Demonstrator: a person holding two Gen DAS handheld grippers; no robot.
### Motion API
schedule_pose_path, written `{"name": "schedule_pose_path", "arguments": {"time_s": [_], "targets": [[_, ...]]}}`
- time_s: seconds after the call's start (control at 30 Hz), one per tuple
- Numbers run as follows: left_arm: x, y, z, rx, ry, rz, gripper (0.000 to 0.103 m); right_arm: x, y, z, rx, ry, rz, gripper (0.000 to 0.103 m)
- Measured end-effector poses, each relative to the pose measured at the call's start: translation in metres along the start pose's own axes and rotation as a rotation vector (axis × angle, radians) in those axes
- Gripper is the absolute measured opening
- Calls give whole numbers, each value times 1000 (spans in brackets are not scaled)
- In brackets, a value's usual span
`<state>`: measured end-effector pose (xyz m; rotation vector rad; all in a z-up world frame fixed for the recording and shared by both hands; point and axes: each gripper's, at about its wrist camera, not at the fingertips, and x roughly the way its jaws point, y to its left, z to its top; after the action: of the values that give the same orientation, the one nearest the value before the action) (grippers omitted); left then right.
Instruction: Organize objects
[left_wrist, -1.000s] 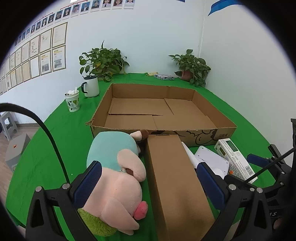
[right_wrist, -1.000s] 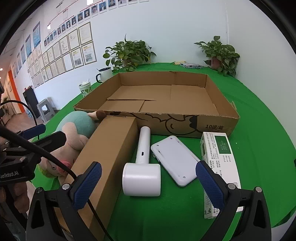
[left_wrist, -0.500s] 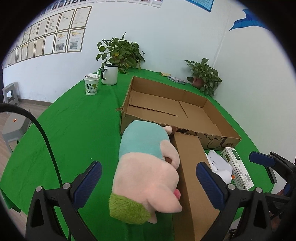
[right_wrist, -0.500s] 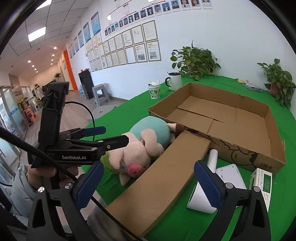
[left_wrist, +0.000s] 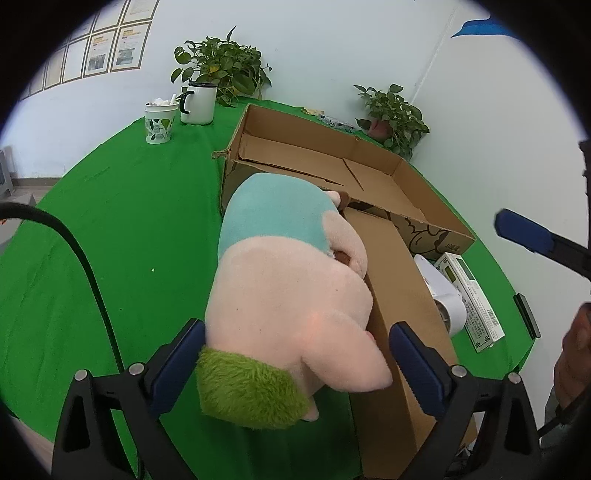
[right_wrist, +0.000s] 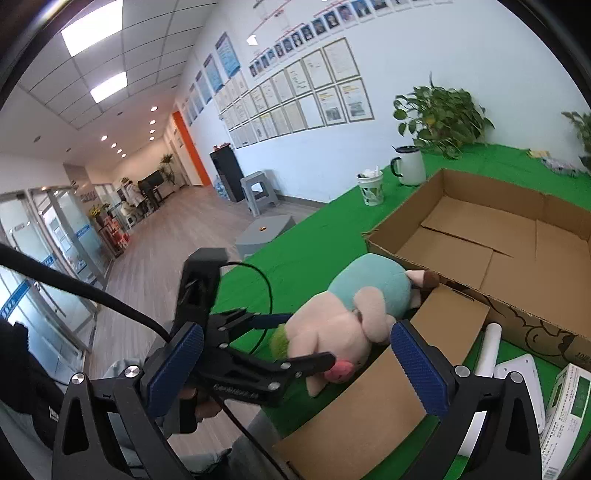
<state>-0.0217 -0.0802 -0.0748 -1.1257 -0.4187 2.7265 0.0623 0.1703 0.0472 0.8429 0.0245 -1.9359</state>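
A plush pig (left_wrist: 288, 295) with a teal body, pink head and green tuft lies on the green table against a long closed brown box (left_wrist: 399, 314). My left gripper (left_wrist: 295, 354) is open, its blue pads on either side of the pig's head, not pressing it. In the right wrist view the pig (right_wrist: 354, 317) lies left of the long box (right_wrist: 391, 391), and the left gripper (right_wrist: 295, 339) reaches around it. My right gripper (right_wrist: 295, 369) is open and empty, above the table's near edge. The big open cardboard tray (left_wrist: 369, 173) behind is empty.
A white handheld device (left_wrist: 445, 302), a white flat case (right_wrist: 521, 373) and a white-green carton (left_wrist: 469, 291) lie right of the long box. A patterned cup (left_wrist: 159, 123), a white mug (left_wrist: 199, 101) and potted plants (left_wrist: 221, 70) stand at the back.
My left gripper has moved forward and down so its pads now flank the pig's head. My right gripper has swung left, away from the white items, and now faces the pig and the left gripper.
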Motion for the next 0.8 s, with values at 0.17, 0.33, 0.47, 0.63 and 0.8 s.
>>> {"name": "schedule_pose_path", "arguments": {"time_s": [0.17,0.33,0.47,0.63,0.8], "targets": [[-4,2,-5,21,-14,29,86,37,-41,11,86,54,-24,102],[-4,7,-7,11,-18,33,81,81,-66,13,93,132,-83,102],[-4,6,-9,12,-18,37,79,110,-74,16,123,198,-126,102],[-5,4,-10,24,-12,47,76,137,-66,19,146,249,-126,102],[-5,0,-13,44,-9,65,74,161,-67,19,207,296,-144,102]]}}
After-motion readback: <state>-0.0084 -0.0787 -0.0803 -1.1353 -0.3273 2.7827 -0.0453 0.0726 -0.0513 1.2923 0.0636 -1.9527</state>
